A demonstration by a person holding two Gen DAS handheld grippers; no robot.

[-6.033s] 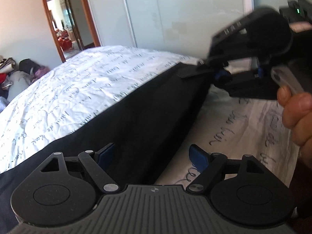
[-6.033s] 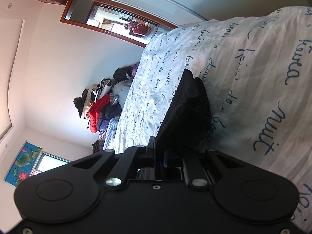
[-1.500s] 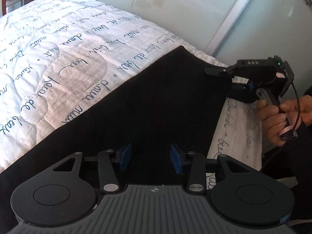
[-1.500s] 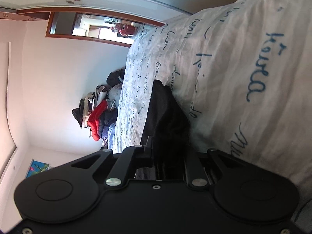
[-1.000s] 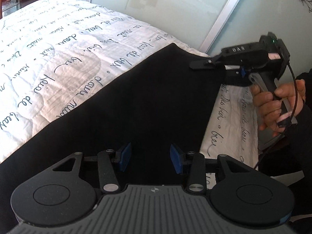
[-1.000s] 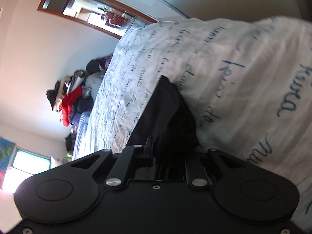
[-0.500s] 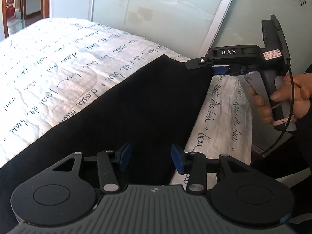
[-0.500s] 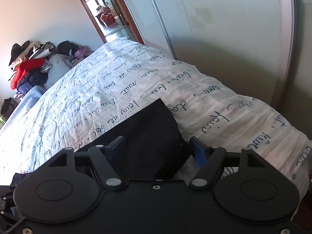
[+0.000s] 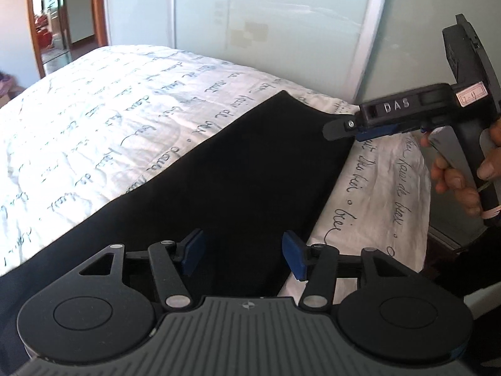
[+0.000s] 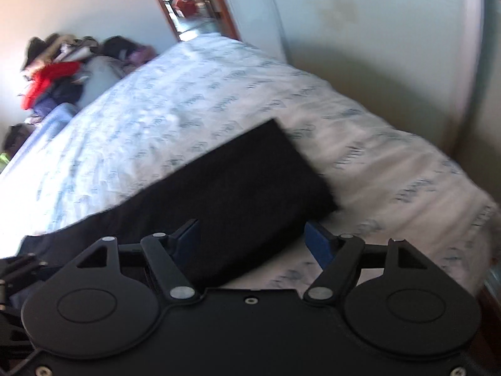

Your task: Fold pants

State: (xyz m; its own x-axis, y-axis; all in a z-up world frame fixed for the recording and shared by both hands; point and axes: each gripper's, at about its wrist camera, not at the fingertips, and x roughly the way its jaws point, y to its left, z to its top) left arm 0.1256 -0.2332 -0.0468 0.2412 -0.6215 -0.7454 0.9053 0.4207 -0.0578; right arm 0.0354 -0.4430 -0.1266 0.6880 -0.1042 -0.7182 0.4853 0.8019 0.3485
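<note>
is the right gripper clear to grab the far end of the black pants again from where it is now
Probably yes. The right gripper stands open, nothing clamped, with the end of the black pants lying flat on the bedspread just ahead of its fingers. Nothing sits between them; the left gripper works further along the fabric.

Home bedroom. Bed (image 9: 131, 119) with white script-printed quilt fills frame centre. Frosted sliding wardrobe doors (image 9: 250, 15) along top. Wood-framed doorway (image 9: 50, 22) upper left opens onto another room. Heap of clothes (image 10: 59, 75) against wall, upper left in right wrist view.
</note>
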